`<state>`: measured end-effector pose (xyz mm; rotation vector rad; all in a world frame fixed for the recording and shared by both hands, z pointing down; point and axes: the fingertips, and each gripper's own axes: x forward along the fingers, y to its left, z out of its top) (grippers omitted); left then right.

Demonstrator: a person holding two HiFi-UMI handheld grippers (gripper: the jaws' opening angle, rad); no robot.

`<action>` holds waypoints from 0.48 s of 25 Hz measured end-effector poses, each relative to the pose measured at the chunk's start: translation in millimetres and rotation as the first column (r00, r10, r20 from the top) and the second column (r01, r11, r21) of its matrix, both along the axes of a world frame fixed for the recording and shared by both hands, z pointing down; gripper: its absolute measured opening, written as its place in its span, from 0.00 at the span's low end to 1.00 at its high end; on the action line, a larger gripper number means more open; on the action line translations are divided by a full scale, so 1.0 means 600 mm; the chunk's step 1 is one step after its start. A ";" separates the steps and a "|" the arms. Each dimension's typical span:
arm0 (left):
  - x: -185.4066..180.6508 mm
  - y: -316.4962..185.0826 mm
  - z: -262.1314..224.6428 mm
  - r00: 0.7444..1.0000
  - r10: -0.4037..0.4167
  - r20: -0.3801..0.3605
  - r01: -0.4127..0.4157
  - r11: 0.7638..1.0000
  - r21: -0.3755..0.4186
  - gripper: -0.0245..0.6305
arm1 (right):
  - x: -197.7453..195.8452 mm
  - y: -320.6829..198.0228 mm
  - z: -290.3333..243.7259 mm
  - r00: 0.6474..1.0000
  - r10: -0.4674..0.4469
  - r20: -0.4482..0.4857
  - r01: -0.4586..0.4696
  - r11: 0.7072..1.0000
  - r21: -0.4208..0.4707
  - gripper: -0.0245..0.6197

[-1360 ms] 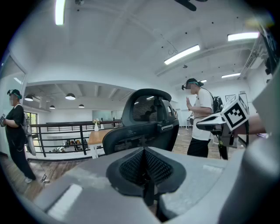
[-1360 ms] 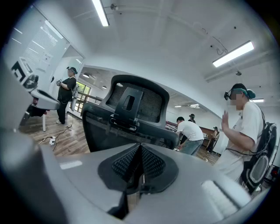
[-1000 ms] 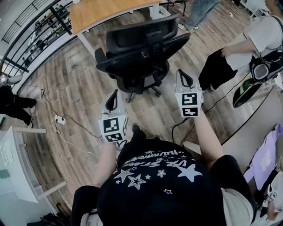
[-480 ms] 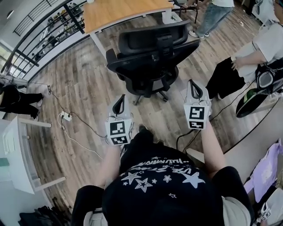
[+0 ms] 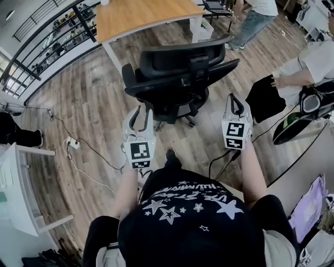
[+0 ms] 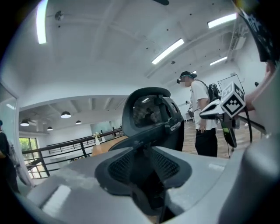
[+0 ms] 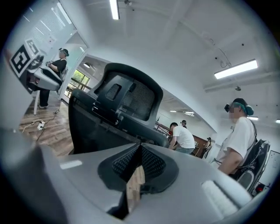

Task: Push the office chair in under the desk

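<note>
1. You are wearing a black T-shirt (image 5: 188, 229) with short sleeves.
2. White stars (image 5: 227, 204), some solid and some outlined, are running across it, beside white lettering (image 5: 182, 192) (too warped to read).
3. You are wearing a dark shoe (image 5: 170, 155).

Wooden floor (image 5: 88, 109) carries office chair (image 5: 177, 68), desk (image 5: 141, 15) and power strip (image 5: 72, 143).

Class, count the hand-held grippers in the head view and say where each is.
2. The left gripper, jaws opening and empty, is short of the office chair's left rear; the right gripper, shut, is off its right rear. None hidden.
</note>
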<state>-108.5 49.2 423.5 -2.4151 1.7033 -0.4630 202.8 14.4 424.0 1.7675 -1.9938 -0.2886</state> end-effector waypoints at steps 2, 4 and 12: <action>0.001 -0.027 0.002 0.999 0.008 0.046 -0.008 1.000 0.015 0.25 | 0.009 -0.028 0.006 1.000 0.006 -0.027 -0.006 1.000 -0.030 0.13; -0.004 -0.048 0.010 0.997 -0.006 0.083 0.004 1.000 0.027 0.35 | 0.017 -0.051 0.016 0.998 0.004 -0.064 -0.008 0.998 -0.062 0.26; -0.020 -0.119 0.009 0.931 -0.111 0.349 0.069 0.989 0.130 0.62 | 0.047 -0.143 0.039 0.973 -0.007 -0.229 -0.021 0.992 -0.123 0.66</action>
